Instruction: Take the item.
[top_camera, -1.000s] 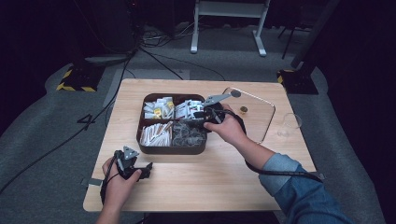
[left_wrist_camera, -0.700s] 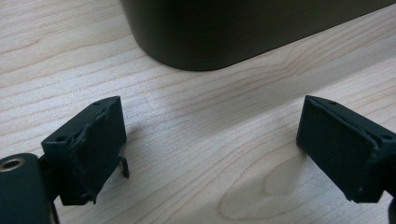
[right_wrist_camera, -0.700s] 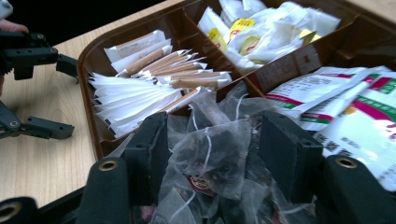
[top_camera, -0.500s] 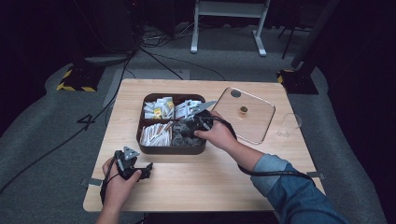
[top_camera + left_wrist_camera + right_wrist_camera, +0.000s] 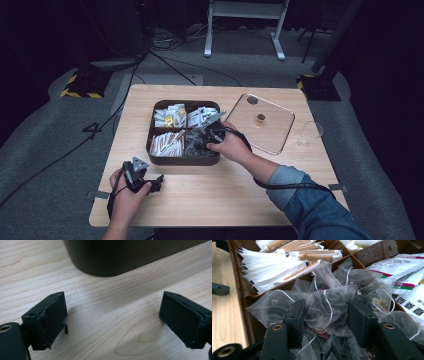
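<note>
A brown box [image 5: 150,146] with four compartments stands mid-table. Its near right compartment holds several mesh tea bags [image 5: 189,149]. My right gripper [image 5: 201,142] reaches down into that compartment. In the right gripper view its jaws have just been closing, and one tea bag [image 5: 325,303] fills the gap of the right gripper [image 5: 327,315], touching both pads. My left gripper [image 5: 154,183] lies on the table in front of the box's near left corner, open with nothing in it. In the left gripper view the left gripper [image 5: 112,322] faces bare wood and the box wall [image 5: 120,255].
White paper sticks [image 5: 167,142] fill the near left compartment, and printed sachets [image 5: 202,116] fill the far ones. A clear lid [image 5: 272,140] with a gold knob [image 5: 260,118] lies right of the box. A small glass [image 5: 310,134] stands farther right.
My right hand has moved left and down from beside the lid into the tea bag compartment. Its jaws have narrowed around a tea bag. The left hand has stayed put.
</note>
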Tool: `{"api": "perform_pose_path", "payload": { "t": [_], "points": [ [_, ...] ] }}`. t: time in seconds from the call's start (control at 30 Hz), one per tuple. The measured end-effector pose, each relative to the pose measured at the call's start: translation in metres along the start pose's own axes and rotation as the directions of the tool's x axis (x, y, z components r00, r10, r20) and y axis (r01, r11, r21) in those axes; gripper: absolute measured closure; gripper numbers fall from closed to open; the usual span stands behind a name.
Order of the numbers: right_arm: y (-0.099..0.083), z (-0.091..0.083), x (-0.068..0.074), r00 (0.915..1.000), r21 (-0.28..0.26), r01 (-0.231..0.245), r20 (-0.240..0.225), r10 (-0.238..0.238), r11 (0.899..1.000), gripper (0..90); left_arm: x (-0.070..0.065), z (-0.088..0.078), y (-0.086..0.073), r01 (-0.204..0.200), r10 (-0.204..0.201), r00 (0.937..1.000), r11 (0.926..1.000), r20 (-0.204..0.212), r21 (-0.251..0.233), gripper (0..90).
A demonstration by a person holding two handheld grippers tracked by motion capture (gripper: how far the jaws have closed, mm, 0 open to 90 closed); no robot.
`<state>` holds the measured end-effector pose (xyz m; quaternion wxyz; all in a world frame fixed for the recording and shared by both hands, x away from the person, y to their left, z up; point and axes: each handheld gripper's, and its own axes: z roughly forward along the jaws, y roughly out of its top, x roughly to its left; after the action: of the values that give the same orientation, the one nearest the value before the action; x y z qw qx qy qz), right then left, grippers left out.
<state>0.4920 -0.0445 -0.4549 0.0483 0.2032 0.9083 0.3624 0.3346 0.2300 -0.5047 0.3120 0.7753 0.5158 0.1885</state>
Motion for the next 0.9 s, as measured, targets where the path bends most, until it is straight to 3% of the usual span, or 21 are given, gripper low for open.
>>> {"api": "perform_pose_path", "payload": {
  "t": [0.13, 0.17, 0.23, 0.33, 0.53, 0.9],
  "points": [
    [-0.001, 0.0, -0.001, 1.0, 0.003, 0.006, 0.0, -0.006, 1.0, 59.8, 0.0, 0.0, 0.0, 0.0, 0.0, 1.0, 1.0, 0.001, 0.0, 7.6],
    [-0.001, -0.001, -0.001, 0.9998, 0.008, 0.022, 0.0, -0.022, 1.0, 65.3, 0.0, 0.0, 0.0, 0.0, 0.0, 1.0, 1.0, 0.001, 0.0, 7.7],
    [0.0, -0.002, -0.001, 0.9997, 0.008, 0.026, 0.001, -0.026, 1.0, 66.9, 0.0, 0.0, 0.0, 0.0, 0.0, 1.0, 1.0, 0.001, 0.0, 7.6],
    [0.002, -0.003, 0.003, 0.9976, 0.004, 0.067, 0.015, -0.067, 0.998, 69.0, 0.0, 0.0, 0.0, 0.0, 0.0, 1.0, 1.0, 0.001, 0.0, 7.6],
    [0.003, -0.006, 0.003, 0.9981, -0.027, 0.061, 0.011, -0.06, 0.998, 69.7, 0.0, 0.001, 0.0, -0.001, 0.001, 1.0, 1.0, 0.003, -0.001, 7.5],
    [0.009, -0.027, 0.001, 0.9998, -0.108, 0.005, -0.019, -0.007, 0.994, 69.7, 0.001, 0.001, 0.001, -0.008, 0.008, 1.0, 1.0, 0.002, 0.001, 7.3]
  ]
}}
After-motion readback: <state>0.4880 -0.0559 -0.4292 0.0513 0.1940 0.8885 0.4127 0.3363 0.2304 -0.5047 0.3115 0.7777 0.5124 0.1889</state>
